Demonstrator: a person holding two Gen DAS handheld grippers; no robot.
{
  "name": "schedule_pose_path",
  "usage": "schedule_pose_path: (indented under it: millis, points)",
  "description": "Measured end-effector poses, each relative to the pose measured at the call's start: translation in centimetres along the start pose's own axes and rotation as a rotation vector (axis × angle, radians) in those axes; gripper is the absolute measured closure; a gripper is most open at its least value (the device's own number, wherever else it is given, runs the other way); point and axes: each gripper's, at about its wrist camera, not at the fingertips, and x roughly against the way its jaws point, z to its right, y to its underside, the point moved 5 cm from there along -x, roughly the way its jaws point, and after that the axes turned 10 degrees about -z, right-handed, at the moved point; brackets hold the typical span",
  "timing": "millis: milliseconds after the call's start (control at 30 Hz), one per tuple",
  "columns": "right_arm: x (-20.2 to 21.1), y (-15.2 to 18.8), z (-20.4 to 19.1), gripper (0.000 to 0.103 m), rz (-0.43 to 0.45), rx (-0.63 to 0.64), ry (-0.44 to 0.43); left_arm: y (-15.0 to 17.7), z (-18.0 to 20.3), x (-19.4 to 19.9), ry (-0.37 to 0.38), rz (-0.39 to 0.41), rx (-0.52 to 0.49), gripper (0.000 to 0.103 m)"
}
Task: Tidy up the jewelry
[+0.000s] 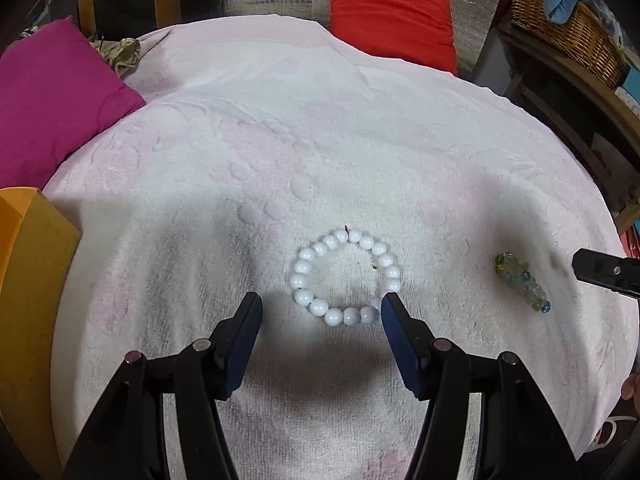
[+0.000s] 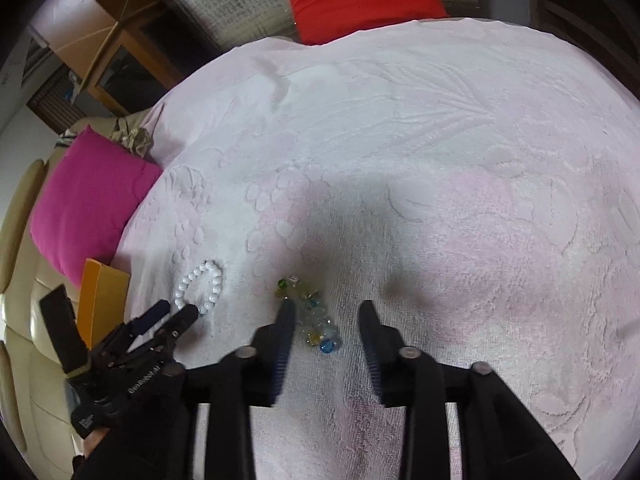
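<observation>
A white bead bracelet [image 1: 345, 278] lies in a ring on the pale pink towel [image 1: 320, 128]. My left gripper [image 1: 320, 306] is open just above it, its right fingertip over the ring's right side. A bracelet of clear, green, yellow and blue beads [image 1: 522, 282] lies bunched to the right. In the right wrist view my right gripper [image 2: 326, 312] is open over that coloured bracelet [image 2: 316, 320], the left finger [image 2: 286, 316] beside it. The left gripper [image 2: 176, 312] shows there at the white bracelet [image 2: 202, 290]. An orange box [image 1: 28, 280] stands at the left edge.
A magenta cushion [image 1: 52, 96] lies at the back left and a red cushion [image 1: 392, 16] at the back. A wicker basket [image 1: 568, 24] sits on a shelf at the right. The orange box also shows in the right wrist view [image 2: 102, 300].
</observation>
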Motion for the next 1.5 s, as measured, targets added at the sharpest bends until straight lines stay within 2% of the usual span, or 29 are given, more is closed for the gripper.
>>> schedule_pose_path:
  millis: [233, 300, 367, 433, 600, 800, 867, 900, 967, 1067, 1200, 1433, 1500]
  points:
    - [0.6, 0.6, 0.9, 0.053, 0.006, -0.029, -0.012, 0.4, 1.0, -0.2, 0.013, 0.0, -0.031, 0.042]
    - [0.7, 0.9, 1.0, 0.053, 0.008, -0.037, -0.014, 0.6, 1.2, -0.2, -0.004, -0.003, -0.055, 0.059]
    - [0.8, 1.2, 0.9, 0.053, 0.015, -0.038, -0.014, 0.8, 1.3, -0.1, 0.0, -0.008, -0.069, 0.061]
    - [0.9, 1.6, 0.7, 0.053, 0.016, -0.034, -0.019, 1.1, 1.3, 0.1, 0.011, -0.015, -0.08, 0.069]
    - [0.6, 2.3, 0.0, 0.053, 0.007, -0.027, -0.034, 2.4, 0.7, 1.1, 0.088, -0.052, -0.085, 0.069]
    - [0.2, 2.1, -0.3, 0.053, 0.002, -0.026, -0.061, 4.5, 0.8, 2.7, 0.182, -0.086, -0.16, 0.069]
    - [-0.1, 1.9, -0.3, 0.053, -0.003, -0.028, -0.066, 4.5, 0.5, 3.0, 0.185, -0.083, -0.158, 0.064]
    - [-0.2, 1.8, -0.4, 0.053, -0.006, -0.029, -0.069, 4.3, 0.2, 3.1, 0.185, -0.079, -0.147, 0.055]
    - [-0.4, 1.7, -0.6, 0.053, -0.007, -0.023, -0.071, 4.1, -0.4, 3.4, 0.185, -0.063, -0.12, 0.046]
    - [-0.8, 1.5, -0.9, 0.053, -0.008, -0.02, -0.068, 3.6, -0.9, 3.5, 0.198, -0.051, -0.087, 0.046]
    - [-1.5, 1.3, -1.3, 0.053, -0.002, -0.013, -0.052, 3.2, -1.1, 2.7, 0.15, -0.059, -0.059, 0.046]
    - [-3.6, 1.4, -1.6, 0.054, -0.035, 0.021, 0.01, 2.3, 0.5, 1.6, 0.117, -0.05, -0.091, 0.047]
    - [-4.0, 1.6, -1.6, 0.064, -0.033, 0.042, 0.048, 2.3, 0.6, 1.4, 0.113, -0.048, -0.1, 0.058]
